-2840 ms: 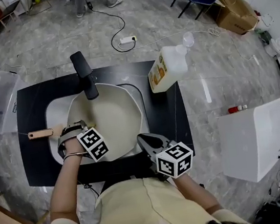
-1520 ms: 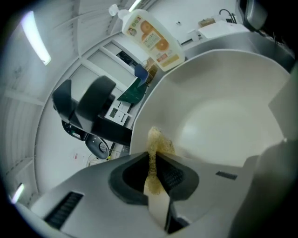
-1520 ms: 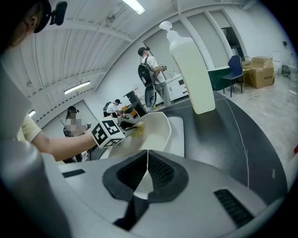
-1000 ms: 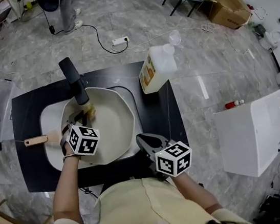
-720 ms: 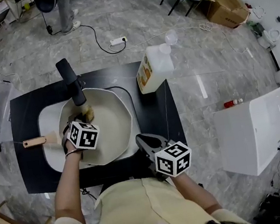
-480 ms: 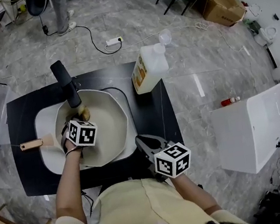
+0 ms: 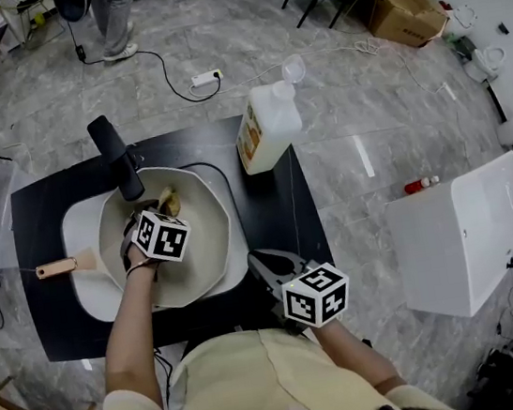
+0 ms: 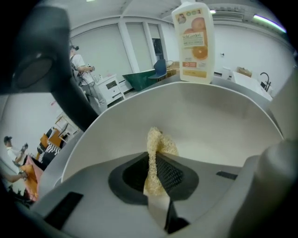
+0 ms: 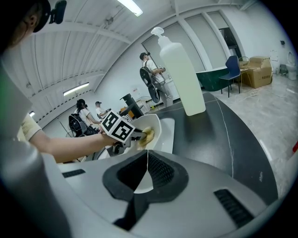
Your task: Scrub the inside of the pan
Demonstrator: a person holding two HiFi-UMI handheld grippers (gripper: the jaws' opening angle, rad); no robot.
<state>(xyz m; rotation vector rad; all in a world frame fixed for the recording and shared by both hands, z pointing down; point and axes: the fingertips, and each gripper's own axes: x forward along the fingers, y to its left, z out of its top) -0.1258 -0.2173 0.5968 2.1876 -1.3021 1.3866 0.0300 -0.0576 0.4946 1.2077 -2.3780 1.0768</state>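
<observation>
now | one pan [image 7: 198,247] | one sponge [image 8: 160,144], in left hand-held gripper [image 8: 155,173] | one bottle [image 7: 266,136]

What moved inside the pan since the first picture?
The left gripper, shut on the sponge, moved across the pan from its near side toward the handle. The right gripper, shut and empty, stayed at the table edge; the bottle stayed put.
</observation>
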